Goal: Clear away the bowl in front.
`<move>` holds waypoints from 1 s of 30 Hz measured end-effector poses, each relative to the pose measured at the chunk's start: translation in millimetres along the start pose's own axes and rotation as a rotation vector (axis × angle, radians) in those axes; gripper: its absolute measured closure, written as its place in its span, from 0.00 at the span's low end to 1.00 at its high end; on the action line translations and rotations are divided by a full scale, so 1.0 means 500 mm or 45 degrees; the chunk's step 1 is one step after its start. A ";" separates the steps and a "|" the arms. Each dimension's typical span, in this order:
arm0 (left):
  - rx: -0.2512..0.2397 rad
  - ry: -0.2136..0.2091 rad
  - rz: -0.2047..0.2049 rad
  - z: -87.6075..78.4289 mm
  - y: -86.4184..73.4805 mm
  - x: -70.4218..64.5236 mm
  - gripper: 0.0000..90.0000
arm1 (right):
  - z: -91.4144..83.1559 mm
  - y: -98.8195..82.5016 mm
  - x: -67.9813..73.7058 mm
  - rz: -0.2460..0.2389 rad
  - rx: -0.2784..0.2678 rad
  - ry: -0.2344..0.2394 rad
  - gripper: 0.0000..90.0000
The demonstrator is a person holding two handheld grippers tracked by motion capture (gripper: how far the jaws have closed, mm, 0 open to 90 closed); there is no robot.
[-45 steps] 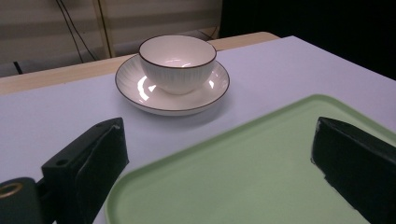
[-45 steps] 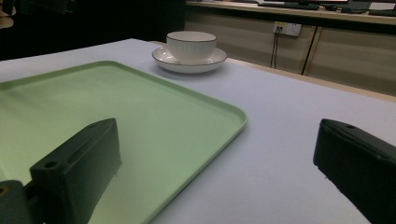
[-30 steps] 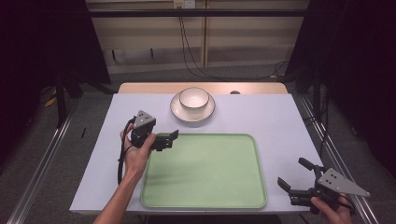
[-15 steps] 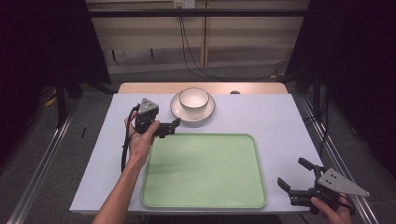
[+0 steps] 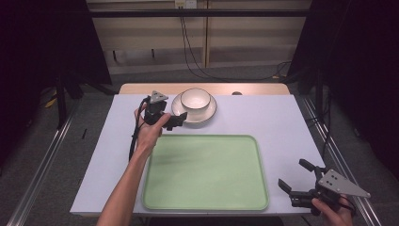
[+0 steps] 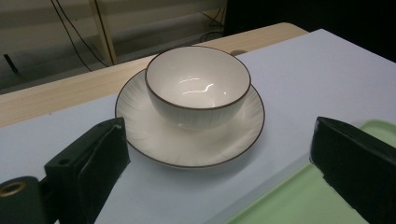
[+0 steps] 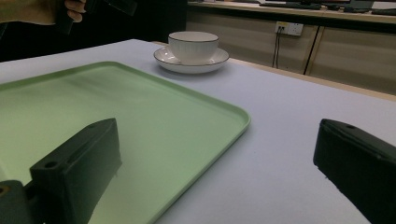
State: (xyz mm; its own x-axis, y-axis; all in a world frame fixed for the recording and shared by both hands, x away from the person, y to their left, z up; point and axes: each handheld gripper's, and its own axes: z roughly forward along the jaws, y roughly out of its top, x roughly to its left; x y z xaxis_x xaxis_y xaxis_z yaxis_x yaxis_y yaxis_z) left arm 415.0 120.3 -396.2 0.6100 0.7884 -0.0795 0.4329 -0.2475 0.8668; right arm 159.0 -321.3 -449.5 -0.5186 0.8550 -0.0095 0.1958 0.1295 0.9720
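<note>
White bowl (image 5: pixel 195 98) | left gripper (image 5: pixel 176 118) beside, jaws apart | forearm outstretched

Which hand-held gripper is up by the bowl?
The left hand-held gripper, open beside the saucer holding the bowl; the right one sits by the near right corner.

On the table (image 5: pixel 282 122) there is one white bowl (image 5: pixel 195 98), at about twelve o'clock, sitting on one white saucer (image 5: pixel 207 111). One green tray (image 5: pixel 205 172) lies toward six o'clock. Two grippers are present: the left gripper (image 5: pixel 179 118) at about eleven o'clock beside the saucer, and the right gripper (image 5: pixel 295 178) at about four o'clock off the tray's corner.
</note>
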 end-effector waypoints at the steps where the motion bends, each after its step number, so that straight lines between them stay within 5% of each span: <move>1: 0.009 0.003 0.002 0.007 0.007 0.003 0.05 | -0.001 0.000 -0.001 -0.002 -0.002 -0.002 0.00; 12: 0.066 0.005 -0.007 0.046 0.040 0.027 0.08 | 0.002 -0.001 0.001 0.004 0.003 0.000 0.00; 21: 0.135 0.062 0.061 0.106 0.062 0.029 0.10 | 0.001 -0.001 -0.001 0.006 -0.002 0.005 0.00; 30: 0.197 0.094 0.021 0.152 0.082 0.045 0.12 | 0.000 -0.002 -0.001 0.010 -0.006 0.013 0.00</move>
State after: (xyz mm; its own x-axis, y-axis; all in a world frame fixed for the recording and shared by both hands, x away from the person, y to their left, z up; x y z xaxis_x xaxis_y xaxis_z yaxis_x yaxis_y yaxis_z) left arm 496.7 85.0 -399.6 0.5697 0.8215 -0.0246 0.5236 -0.3398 0.7812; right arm 158.9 -321.9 -450.5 -0.5256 0.8507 0.0006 0.1958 0.1203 0.9732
